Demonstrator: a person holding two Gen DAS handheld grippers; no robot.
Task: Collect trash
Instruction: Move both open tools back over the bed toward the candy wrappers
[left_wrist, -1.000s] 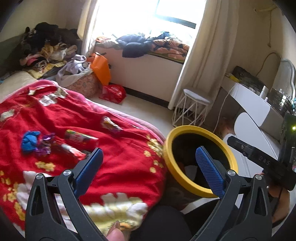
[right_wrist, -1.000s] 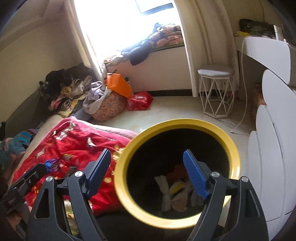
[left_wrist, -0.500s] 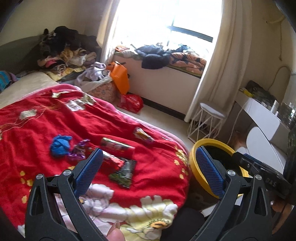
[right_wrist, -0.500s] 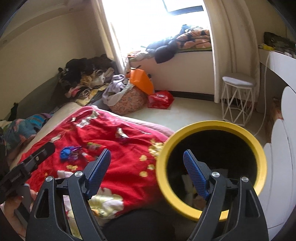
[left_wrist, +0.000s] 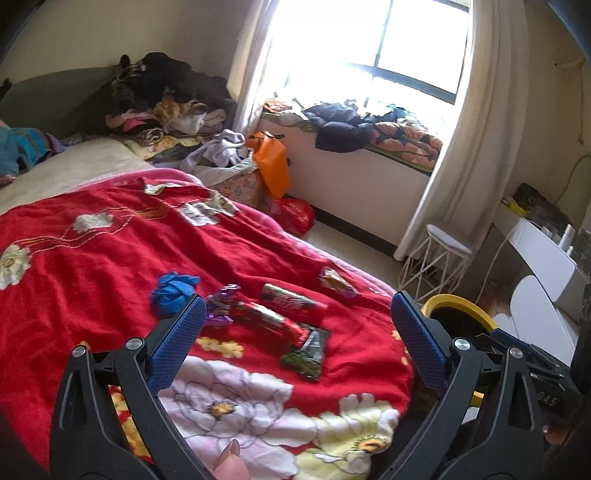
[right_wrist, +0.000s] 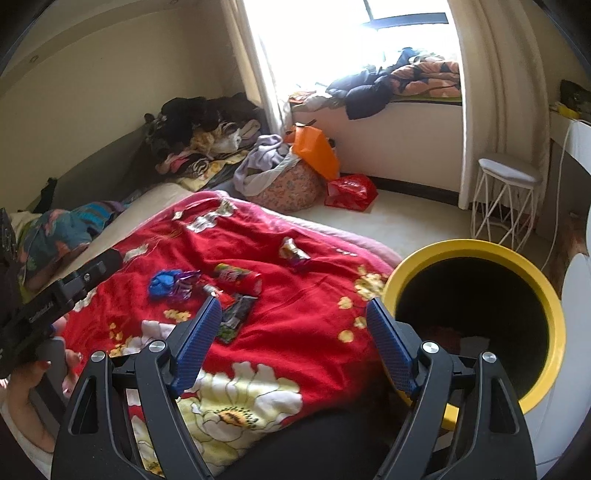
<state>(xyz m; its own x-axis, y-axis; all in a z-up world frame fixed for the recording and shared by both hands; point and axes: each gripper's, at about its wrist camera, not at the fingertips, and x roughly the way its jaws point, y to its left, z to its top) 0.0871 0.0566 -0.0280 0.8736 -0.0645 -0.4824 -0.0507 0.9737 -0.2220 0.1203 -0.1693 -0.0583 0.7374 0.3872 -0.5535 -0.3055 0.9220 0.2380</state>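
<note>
Swinging away from the bin, both cameras now look out over the red floral blanket (left_wrist: 110, 258) instead of down into the yellow-rimmed bin (right_wrist: 480, 258). A second ago the right view was nearly filled by the bin's mouth; now the bin sits off to the right and the litter is front and centre. Looks like a drop-off is done and the person is heading back for another pick.

Both tongs are spread wide with nothing between the pads: the left gripper (left_wrist: 295, 332) and the right gripper (right_wrist: 295, 332) are each empty.

The trash is all bunched on the blanket, well apart from the bin: a crumpled blue wad (left_wrist: 173, 291), a purple foil wrapper (left_wrist: 221, 302) just beside it, a red snack wrapper (left_wrist: 269, 319), a red tube-shaped packet (left_wrist: 291, 301) behind that, and a dark green packet (left_wrist: 306, 354) nearest the edge. One more small wrapper (left_wrist: 336, 282) lies off on its own toward the bin side.

Probably the green packet or red wrapper goes next, since they're closest. Plenty left to clear, so the job's maybe midway at best.
</note>
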